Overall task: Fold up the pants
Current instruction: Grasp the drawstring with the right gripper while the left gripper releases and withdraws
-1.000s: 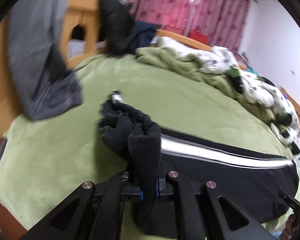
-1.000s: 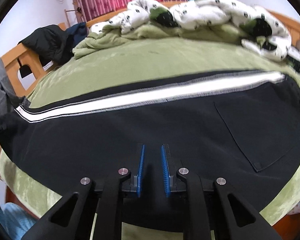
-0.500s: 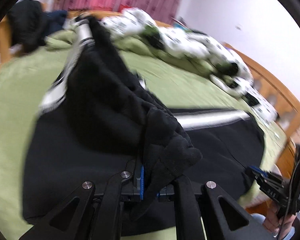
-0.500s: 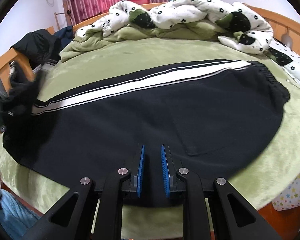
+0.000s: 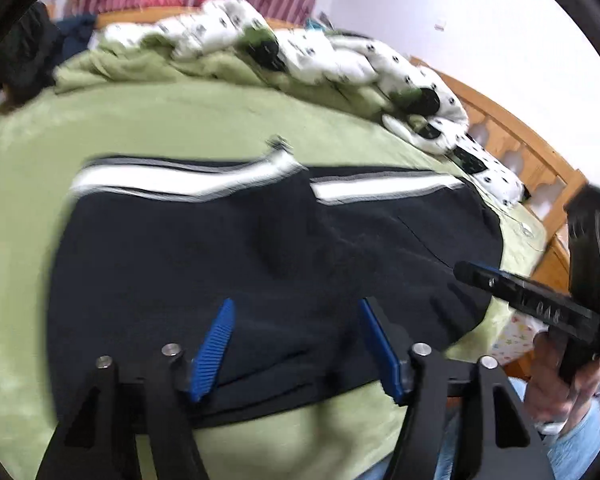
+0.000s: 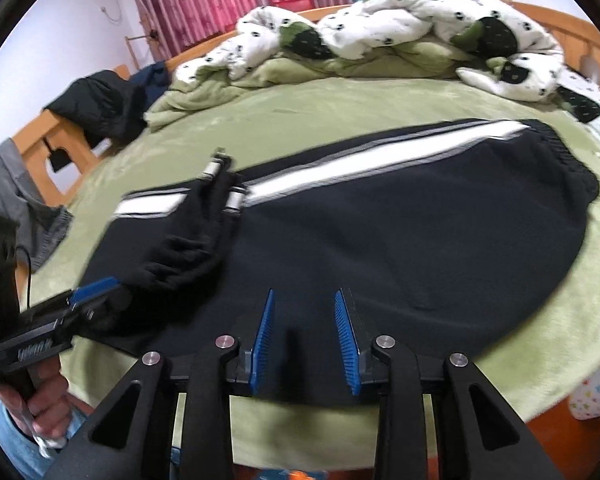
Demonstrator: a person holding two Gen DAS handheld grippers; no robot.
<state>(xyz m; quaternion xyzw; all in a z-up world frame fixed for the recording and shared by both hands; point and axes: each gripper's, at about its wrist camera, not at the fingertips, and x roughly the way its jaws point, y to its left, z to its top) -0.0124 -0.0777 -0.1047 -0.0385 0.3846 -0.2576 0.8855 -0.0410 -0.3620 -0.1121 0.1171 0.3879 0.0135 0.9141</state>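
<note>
Black pants (image 6: pixel 400 236) with a white side stripe (image 6: pixel 364 160) lie on the green bed, the leg end folded over toward the waist. The bunched cuff (image 6: pixel 188 252) rests on top of the left part. In the left wrist view the pants (image 5: pixel 260 264) fill the middle. My left gripper (image 5: pixel 296 308) is open and empty just above the near edge of the pants; it also shows in the right wrist view (image 6: pixel 88 300). My right gripper (image 6: pixel 306 300) is open and empty over the near edge of the pants; it also shows in the left wrist view (image 5: pixel 484 276).
A green sheet (image 6: pixel 340 108) covers the bed. A white spotted duvet (image 6: pixel 380 28) and a green blanket are piled along the far side. Dark clothes (image 6: pixel 100 108) hang on the wooden bed frame at left. A grey garment (image 6: pixel 8 200) hangs at far left.
My left gripper carried the leg end across over the pants, opened and let the cuff go. My right gripper opened wider and drew back slightly.
</note>
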